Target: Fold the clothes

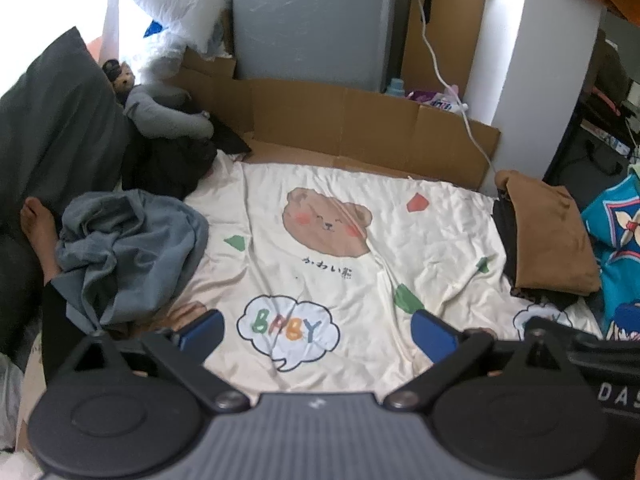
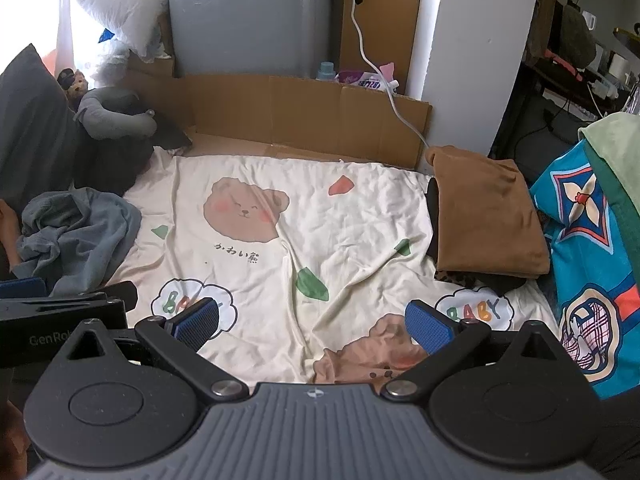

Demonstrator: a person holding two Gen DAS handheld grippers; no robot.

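Note:
A crumpled grey-blue garment [image 1: 124, 248] [image 2: 76, 232] lies in a heap on the left side of a cream bear-print sheet [image 1: 340, 256] [image 2: 304, 216]. A folded brown garment [image 1: 548, 236] [image 2: 484, 212] rests on darker folded clothes at the sheet's right edge. My left gripper [image 1: 318, 334] hovers low over the sheet's near part, open, nothing between its blue pads [image 1: 204, 330]. My right gripper [image 2: 314, 322] is also open and empty, beside the left one, whose body [image 2: 60, 320] shows at the left of the right wrist view.
Cardboard [image 1: 360, 120] lines the far edge of the sheet, with a grey cabinet [image 1: 312, 20] behind it. A dark pillow [image 1: 52, 128], a grey plush [image 1: 164, 108] and a bare foot [image 1: 36, 232] sit at left. A blue patterned cloth [image 2: 588, 248] hangs at right. A white cable [image 2: 372, 60] trails down.

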